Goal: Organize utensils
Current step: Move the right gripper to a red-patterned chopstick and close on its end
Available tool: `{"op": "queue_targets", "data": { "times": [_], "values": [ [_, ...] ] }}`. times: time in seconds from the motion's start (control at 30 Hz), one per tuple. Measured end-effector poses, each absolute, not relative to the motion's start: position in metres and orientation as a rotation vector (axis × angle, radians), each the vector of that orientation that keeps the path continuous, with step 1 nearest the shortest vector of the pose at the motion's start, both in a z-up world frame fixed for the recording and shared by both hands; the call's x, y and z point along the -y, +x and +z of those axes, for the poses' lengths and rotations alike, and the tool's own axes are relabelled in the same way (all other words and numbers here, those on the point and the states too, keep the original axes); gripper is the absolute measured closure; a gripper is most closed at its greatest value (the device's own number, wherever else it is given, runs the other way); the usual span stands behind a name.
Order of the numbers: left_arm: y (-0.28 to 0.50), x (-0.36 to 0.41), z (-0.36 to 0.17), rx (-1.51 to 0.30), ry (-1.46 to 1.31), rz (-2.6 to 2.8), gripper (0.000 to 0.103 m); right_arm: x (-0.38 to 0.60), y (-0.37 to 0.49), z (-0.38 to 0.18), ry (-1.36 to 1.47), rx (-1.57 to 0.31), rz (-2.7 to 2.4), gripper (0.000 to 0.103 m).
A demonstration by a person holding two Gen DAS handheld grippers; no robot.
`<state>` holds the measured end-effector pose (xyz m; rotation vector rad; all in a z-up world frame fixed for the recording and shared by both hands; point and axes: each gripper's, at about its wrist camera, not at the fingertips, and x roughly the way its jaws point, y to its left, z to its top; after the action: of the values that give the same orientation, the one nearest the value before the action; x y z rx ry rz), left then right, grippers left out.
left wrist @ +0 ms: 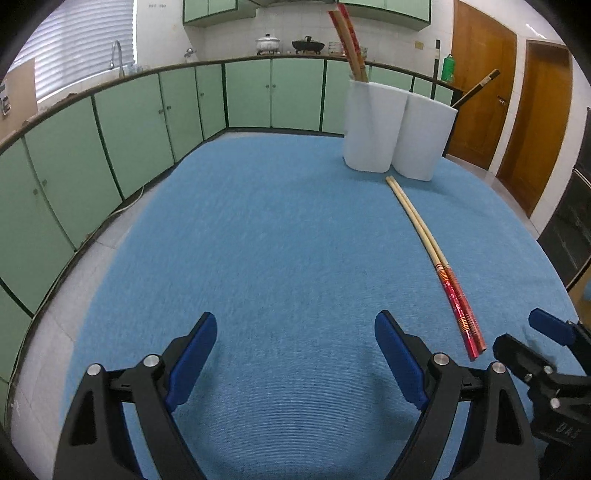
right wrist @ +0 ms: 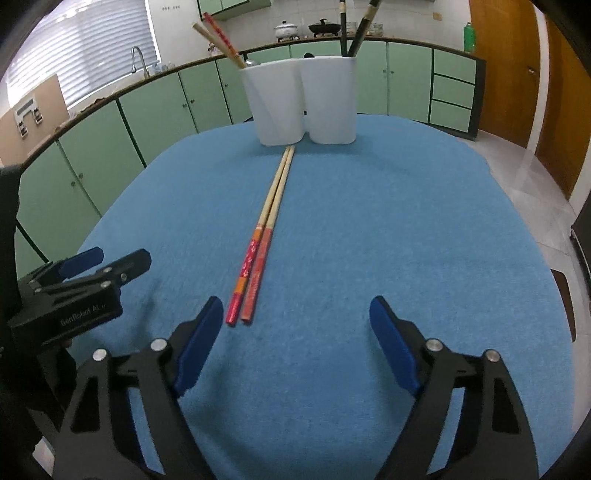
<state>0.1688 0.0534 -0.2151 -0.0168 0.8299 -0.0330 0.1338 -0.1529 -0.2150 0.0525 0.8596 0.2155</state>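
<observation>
The left claw [left wrist: 295,332] hangs with jaws apart and nothing between them over the blue table [right wrist: 406,229]. Two red-handled chopsticks [right wrist: 264,236] lie side by side on it, tips near the white two-cup holder [right wrist: 299,99]. That holder carries two red chopsticks [right wrist: 218,40] and two dark ones [right wrist: 352,33]. The right claw [right wrist: 297,314] gapes too, holding nothing

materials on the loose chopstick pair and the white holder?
Pair of red-handled pale chopsticks: likely bamboo or wood, bare matte tan shafts; handle ends carry glossy red patterned lacquer or print. White two-lobed utensil holder: smooth, uniform, seamless walls; looks like matte plastic, possibly glazed ceramic.
</observation>
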Motion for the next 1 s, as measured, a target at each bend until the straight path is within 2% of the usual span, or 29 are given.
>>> {"op": "queue_targets", "data": {
  "times": [0.17,0.63,0.8,1.0],
  "values": [
    [0.172,-0.053,-0.218,-0.851,-0.015,-0.030,0.017,0.150,0.138,-0.217,0.035,-0.882,0.218,0.037],
    [0.182,-0.051,-0.228,-0.908,-0.006,-0.026,0.017,0.141,0.144,-0.222,-0.041,-0.912,0.178,0.040],
    [0.184,-0.045,-0.231,-0.923,0.029,-0.022,0.013,0.138,0.146,-0.222,-0.074,-0.911,0.155,0.041],
    [0.185,-0.045,-0.232,-0.923,0.027,-0.023,0.013,0.143,0.145,-0.222,-0.046,-0.905,0.163,0.049]
  ]
}}
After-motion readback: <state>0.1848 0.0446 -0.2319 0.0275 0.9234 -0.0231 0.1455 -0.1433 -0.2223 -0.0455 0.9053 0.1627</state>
